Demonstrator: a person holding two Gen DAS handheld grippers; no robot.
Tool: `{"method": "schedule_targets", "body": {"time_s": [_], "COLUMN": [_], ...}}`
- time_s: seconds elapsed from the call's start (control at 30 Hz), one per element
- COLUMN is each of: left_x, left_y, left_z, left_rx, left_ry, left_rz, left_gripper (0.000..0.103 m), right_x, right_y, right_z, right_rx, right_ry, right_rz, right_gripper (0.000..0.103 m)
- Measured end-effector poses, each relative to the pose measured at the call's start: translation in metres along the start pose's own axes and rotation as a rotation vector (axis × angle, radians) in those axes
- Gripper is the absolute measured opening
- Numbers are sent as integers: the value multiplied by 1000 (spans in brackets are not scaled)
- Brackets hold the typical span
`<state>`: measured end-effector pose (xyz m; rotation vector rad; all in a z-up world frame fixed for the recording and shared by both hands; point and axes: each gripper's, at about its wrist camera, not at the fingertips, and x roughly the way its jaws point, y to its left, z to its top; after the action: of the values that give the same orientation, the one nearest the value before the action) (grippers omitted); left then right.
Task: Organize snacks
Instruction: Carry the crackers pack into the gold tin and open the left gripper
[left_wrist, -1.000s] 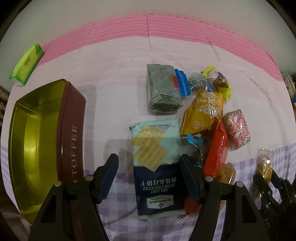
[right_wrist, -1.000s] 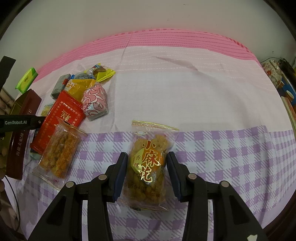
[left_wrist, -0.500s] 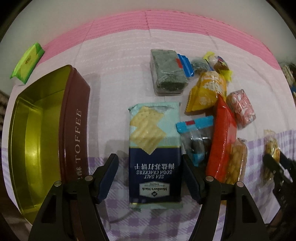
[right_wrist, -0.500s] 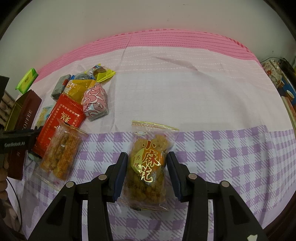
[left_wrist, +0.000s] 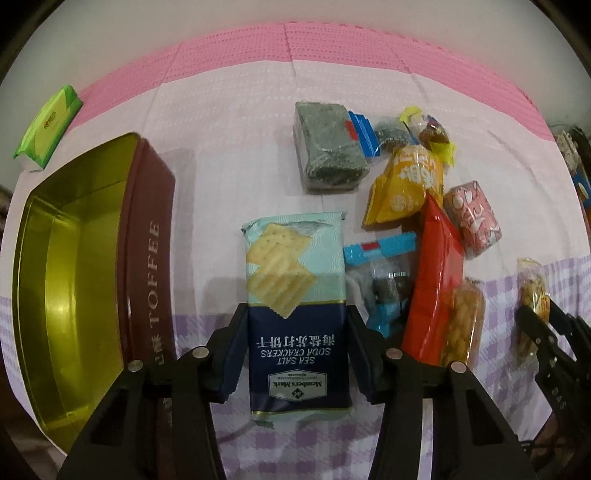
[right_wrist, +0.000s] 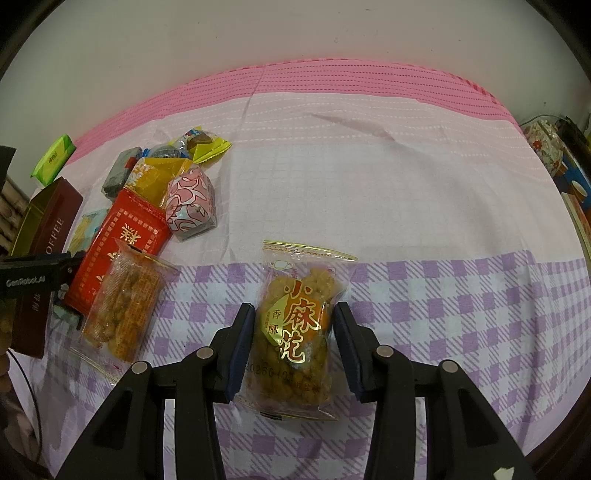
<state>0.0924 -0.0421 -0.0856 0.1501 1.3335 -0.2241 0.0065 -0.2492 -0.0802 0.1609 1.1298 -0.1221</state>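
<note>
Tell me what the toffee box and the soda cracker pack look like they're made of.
Toffee box: likely tinplate, since the gold inside mirrors light and the rim is rolled; maroon painted outside. Soda cracker pack: seemingly thin printed plastic film, semi-gloss, with a crimped, wrinkled end seal.

The cracker packet (left_wrist: 297, 317) reads "SEA SALT SODA CRACKERS" and "Member's Mark", printed upside down in the left wrist view beneath a line of Chinese characters. The brown tin (left_wrist: 147, 266) by the left edge of the tablecloth (right_wrist: 369, 177) carries "TOFFEE" in pale letters down its side, and the black bar of the left gripper (right_wrist: 33, 278) shows "GenRobot.AI". The clear fried-twist packet (right_wrist: 295, 325) bears gold Chinese characters "小麻花" and "香酥", with a partly readable stamped number beginning "2026" near its lower end.
</note>
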Motion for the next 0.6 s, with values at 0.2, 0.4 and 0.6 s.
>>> {"method": "schedule_targets", "body": {"time_s": [0.2,0.4,0.6], "left_x": [-12,-53,-88], "left_y": [2,5,45], "left_z": [-15,-20,-20], "left_rx": [12,4,-22], "left_ry": [-6,-49,-114], "left_rz": [-11,-58,-28], "left_gripper": [50,51,51], "right_x": [1,3,6], "right_y": [3,8,12], "right_z": [0,0,2], "right_rx": [-15,-36,-40], "right_ry": [1,3,11], "right_rz": [-17,-44,-58], "right_gripper": [41,41,42]}}
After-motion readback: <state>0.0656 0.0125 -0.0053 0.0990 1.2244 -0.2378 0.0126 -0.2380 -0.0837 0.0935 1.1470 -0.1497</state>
